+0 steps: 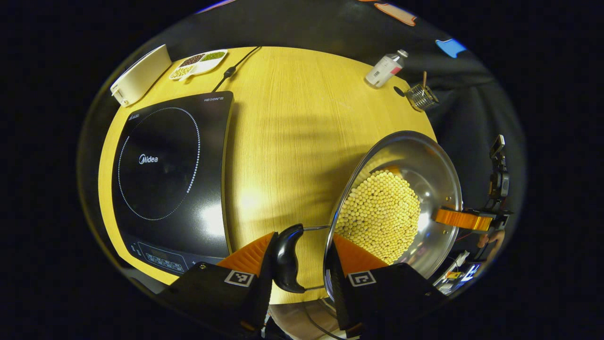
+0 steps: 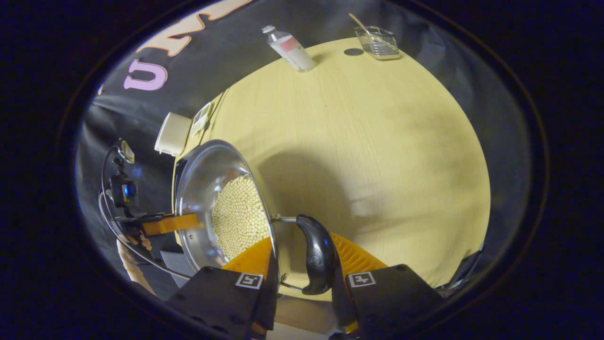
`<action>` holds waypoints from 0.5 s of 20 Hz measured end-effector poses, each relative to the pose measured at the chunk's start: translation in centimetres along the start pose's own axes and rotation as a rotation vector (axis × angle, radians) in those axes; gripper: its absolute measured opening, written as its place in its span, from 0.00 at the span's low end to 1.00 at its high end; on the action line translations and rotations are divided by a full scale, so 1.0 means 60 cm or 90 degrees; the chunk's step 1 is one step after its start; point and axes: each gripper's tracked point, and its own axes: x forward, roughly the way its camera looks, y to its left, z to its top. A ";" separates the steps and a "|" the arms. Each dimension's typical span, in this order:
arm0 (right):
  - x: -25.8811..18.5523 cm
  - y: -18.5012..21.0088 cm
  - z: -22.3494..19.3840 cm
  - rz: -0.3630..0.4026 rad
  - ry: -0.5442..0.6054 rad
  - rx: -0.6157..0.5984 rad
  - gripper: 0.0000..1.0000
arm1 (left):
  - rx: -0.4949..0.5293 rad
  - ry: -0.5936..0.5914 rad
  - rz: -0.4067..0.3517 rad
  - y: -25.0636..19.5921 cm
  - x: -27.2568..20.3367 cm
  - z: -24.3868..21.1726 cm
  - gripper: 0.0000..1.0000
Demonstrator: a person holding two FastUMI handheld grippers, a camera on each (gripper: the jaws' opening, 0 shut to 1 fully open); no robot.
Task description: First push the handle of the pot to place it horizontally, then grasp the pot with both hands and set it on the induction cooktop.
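Observation:
A steel pot point(image 1: 424, 165) full of yellow beans point(image 1: 382, 212) hangs over the table's near right corner, held from both sides. My left gripper point(image 1: 304, 236) is shut across its black side handle point(image 1: 288, 259) and the rim, with one finger inside the pot. Across the pot, my right gripper point(image 1: 465, 219) holds the opposite side. In the right gripper view that gripper point(image 2: 302, 236) clamps the other black handle point(image 2: 318, 255) and rim of the pot point(image 2: 203, 179), with the left gripper point(image 2: 170, 224) beyond. The black induction cooktop point(image 1: 170, 174) lies flat at the table's left.
On the wooden table point(image 1: 292, 132) a white box point(image 1: 141, 75), a divided dish of beans point(image 1: 198, 63) and the cooktop's cord point(image 1: 231, 71) lie at the back left. A bottle point(image 1: 386, 69) and a wire basket point(image 1: 421, 96) stand at the back right.

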 end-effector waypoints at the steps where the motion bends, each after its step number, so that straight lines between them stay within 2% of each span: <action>1: -0.001 0.007 -0.013 -0.003 -0.003 0.007 0.46 | 0.009 0.001 -0.004 0.000 -0.006 -0.001 0.58; 2: -0.007 0.012 -0.021 -0.007 -0.008 0.012 0.51 | 0.017 0.003 -0.007 0.003 -0.011 -0.003 0.58; 10: -0.029 0.093 -0.107 -0.032 -0.049 0.073 0.51 | 0.088 0.016 -0.033 0.069 -0.062 -0.018 0.60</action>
